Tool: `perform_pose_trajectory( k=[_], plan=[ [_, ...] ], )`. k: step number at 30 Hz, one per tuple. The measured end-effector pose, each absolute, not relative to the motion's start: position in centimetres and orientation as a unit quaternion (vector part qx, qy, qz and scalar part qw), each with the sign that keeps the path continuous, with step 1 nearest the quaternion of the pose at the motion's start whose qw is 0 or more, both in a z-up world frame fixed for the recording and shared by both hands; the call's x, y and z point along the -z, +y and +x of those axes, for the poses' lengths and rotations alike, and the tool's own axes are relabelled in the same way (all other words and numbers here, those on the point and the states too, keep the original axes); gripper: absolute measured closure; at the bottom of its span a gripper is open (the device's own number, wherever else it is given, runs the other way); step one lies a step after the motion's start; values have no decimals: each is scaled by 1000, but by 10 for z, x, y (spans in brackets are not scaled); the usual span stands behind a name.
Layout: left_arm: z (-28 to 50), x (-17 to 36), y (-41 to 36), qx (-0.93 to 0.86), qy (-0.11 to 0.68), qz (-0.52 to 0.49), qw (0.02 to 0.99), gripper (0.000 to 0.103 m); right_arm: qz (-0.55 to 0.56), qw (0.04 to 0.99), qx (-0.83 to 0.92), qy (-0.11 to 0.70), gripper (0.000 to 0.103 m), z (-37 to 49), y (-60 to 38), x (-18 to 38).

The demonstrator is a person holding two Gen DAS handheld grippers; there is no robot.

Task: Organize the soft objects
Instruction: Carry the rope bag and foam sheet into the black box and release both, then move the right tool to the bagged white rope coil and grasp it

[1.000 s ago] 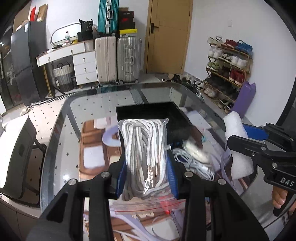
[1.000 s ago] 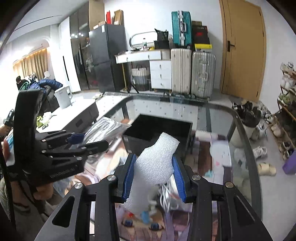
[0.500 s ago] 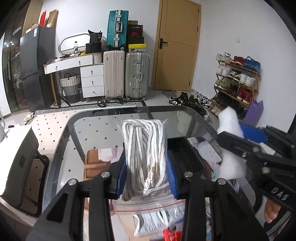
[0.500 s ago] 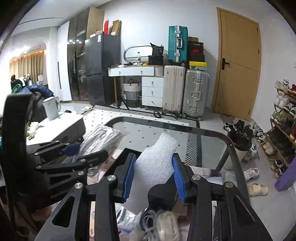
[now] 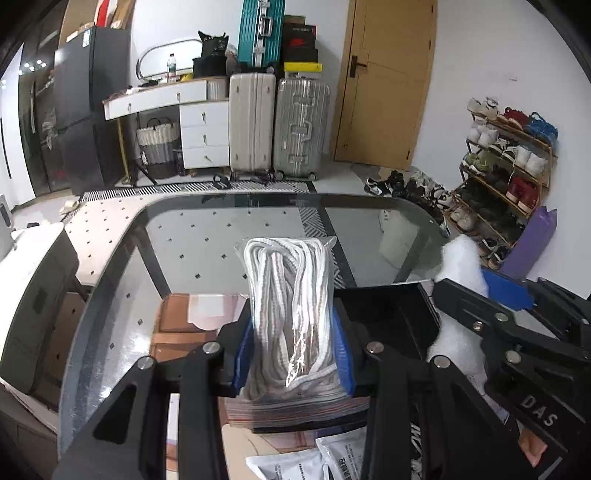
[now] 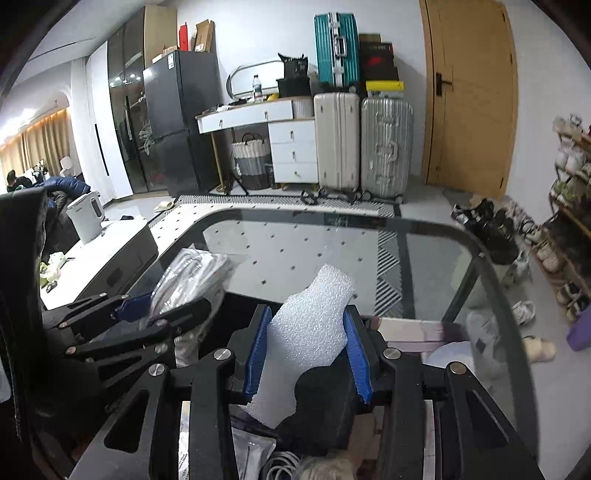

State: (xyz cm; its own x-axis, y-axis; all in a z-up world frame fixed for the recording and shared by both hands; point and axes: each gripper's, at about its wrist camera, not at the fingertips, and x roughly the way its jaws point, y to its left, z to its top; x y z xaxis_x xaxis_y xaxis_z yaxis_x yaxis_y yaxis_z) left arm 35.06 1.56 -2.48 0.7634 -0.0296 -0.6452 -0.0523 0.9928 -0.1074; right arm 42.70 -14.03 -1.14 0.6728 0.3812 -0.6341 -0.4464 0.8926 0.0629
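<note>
Left wrist only — white packets (image 5: 314, 461)

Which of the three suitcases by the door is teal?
The teal suitcase, standing up on the furniture above the other two. The beige suitcase and the silver suitcase stand side by side on the floor below it.

Left gripper (image 5: 293, 354) holds a bag of rope (image 5: 291, 306) upright between its pads, above the glass table (image 5: 207, 236). Right gripper (image 6: 308, 350) holds a foam piece (image 6: 306, 332) the same way, just right of the left gripper. An open box (image 5: 388, 314) sits on the table behind and below both loads. Flat packets (image 5: 332, 458) lie on the table in front of the box. Two suitcases (image 5: 277, 122) stand against the far wall, a door (image 5: 388, 81) to their right, a shoe rack (image 5: 506, 162) along the right wall.
</note>
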Motion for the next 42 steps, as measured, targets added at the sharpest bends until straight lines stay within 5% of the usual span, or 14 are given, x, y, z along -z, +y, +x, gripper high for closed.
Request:
perform_pose_trajectory(
  k=[20,26,32,38,42],
  plan=[
    [357,48,7,26,411,-69,909,64,-14,879,-242,410,54,441,-152,62],
    [359,46,9,17,411,-68,909,44,-1,878,-240,414,54,441,-160,58],
    [351,35,7,28,406,-63,911,40,-2,875,-246,416,54,425,-167,47],
    [326,14,13,21,385,-72,920,15,-7,871,-257,419,53,401,-180,34],
    [308,16,18,21,395,-78,915,13,-17,861,-262,437,51,383,-185,40]
  ],
)
